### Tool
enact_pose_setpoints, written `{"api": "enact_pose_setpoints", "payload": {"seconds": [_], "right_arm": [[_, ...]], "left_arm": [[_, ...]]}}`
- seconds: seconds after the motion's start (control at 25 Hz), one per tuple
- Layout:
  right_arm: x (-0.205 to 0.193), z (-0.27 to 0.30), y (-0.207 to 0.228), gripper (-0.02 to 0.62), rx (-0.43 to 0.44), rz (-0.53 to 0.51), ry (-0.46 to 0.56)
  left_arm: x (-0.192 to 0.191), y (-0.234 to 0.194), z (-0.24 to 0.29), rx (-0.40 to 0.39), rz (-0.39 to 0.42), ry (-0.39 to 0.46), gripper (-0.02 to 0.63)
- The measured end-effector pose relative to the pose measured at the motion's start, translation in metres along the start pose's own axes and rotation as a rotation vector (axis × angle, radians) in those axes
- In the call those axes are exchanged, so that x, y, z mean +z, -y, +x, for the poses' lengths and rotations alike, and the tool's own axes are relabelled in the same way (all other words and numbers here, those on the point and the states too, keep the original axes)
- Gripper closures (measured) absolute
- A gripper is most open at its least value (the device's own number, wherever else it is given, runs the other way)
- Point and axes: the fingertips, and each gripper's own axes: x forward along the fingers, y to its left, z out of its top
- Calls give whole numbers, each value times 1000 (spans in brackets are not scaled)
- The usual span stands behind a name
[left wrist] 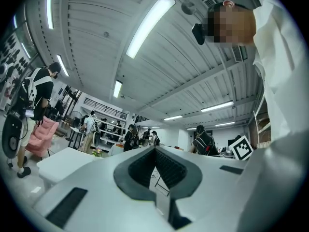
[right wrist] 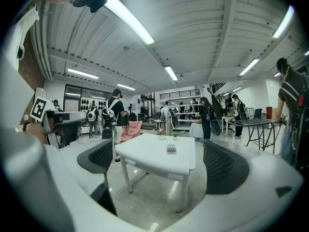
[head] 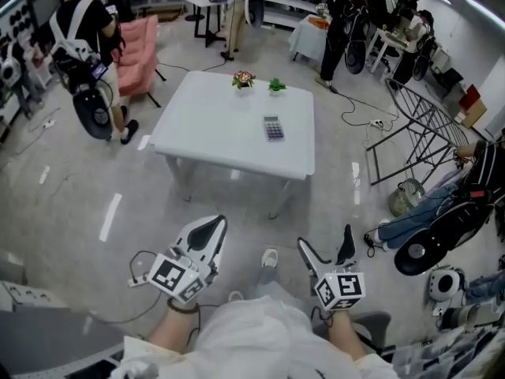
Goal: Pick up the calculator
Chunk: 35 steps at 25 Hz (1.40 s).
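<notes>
Item: one calculator (head: 273,127), grey, lying flat on the white table (head: 229,144), right of the table's middle and toward its far edge, touching nothing else and well apart from both of my grippers. Companion pieces on the same top: two small pots at the far edge, just beside each other, the left pot (head: 243,79) holding pink and yellow flowers, the right pot (head: 276,85) holding green leaves only; the calculator sits nearer to me than both. Table: one, rectangular, on white legs, otherwise bare. Grippers: two, held low in front of my body, over the floor on the near side of the table. My left gripper (left wrist: 155,151) has its fingers closed against each other at the tips, with nothing between them. My right gripper (head: 325,245) has its fingers spread wide and holds nothing; along them I see the table and the calculator in the distance. Floor (head: 79,204): glossy grey tile, with cables trailing across it. Room: a large workshop with strip lights on a ribbed ceiling; one pink armchair (head: 138,54) left of the table, one folding metal rack (head: 422,125) to its right, and several people standing around the edges.
</notes>
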Motion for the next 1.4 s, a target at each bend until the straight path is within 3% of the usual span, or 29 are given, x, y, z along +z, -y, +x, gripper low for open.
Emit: {"api": "enact_pose_setpoints", "payload": {"seconds": [0.48,0.8,1.4], "right_arm": [[-1,23,14,21,37,20,3],[-16,93,50,23,57,49,-19],[-7,188,115,23,84,94,-26]], "left_arm": [[-1,-5,25,7,16,-12,589],[-19,-35,94,-3,30,-38,589],[-20,-66,226,-34,65,-69,589]]}}
